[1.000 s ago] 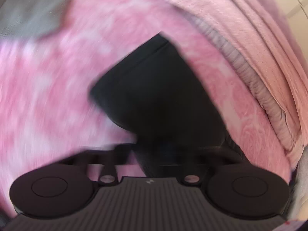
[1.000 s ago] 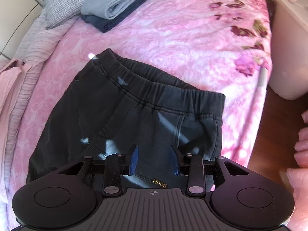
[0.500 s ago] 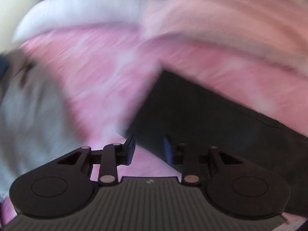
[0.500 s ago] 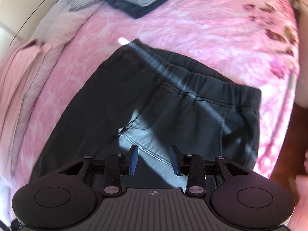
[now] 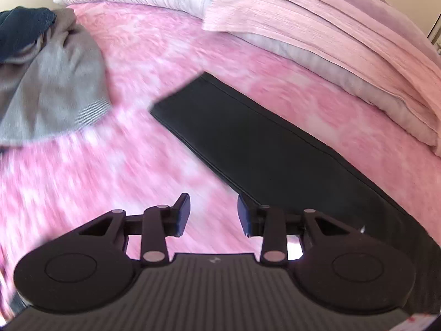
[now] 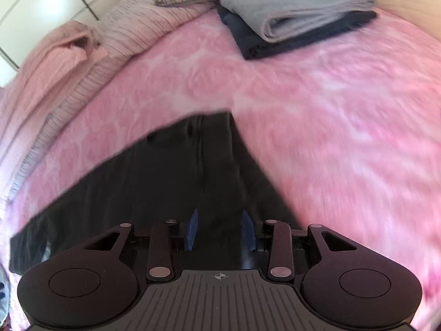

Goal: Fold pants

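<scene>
Since a second ago the left tool (image 5: 210, 215) has let go of the dark denim pants (image 5: 261, 143) and lifted clear; its jaws are opening with only the pink patterned bedspread (image 5: 137, 63) between them, and the pants lie as a long folded strip running from mid-bed toward the right edge, below the pale pink folded blanket (image 5: 317, 27). A grey garment (image 5: 55, 82) sits at the left. From the right wrist, the right tool (image 6: 220, 230) hovers half-spread, gripping nothing, over the pants (image 6: 171, 171), having swung along them; a folded grey-and-navy clothes stack (image 6: 292, 24) rests near the bed's far edge.
</scene>
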